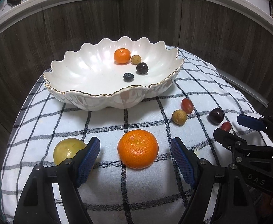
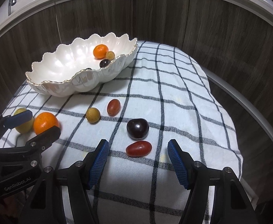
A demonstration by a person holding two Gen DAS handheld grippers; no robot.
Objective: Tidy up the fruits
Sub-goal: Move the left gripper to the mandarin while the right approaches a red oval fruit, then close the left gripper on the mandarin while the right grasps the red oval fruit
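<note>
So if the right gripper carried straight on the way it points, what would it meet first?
Most likely the red grape tomato, lying on the checked cloth just ahead, between the open jaws of the right gripper. The dark plum sits right behind it.

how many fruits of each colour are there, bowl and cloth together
orange: 2, one in the bowl at, one on the cloth at
yellow-green: 1
tan: 2
dark purple: 2
dark blue: 1
red: 2
total: 10
</note>
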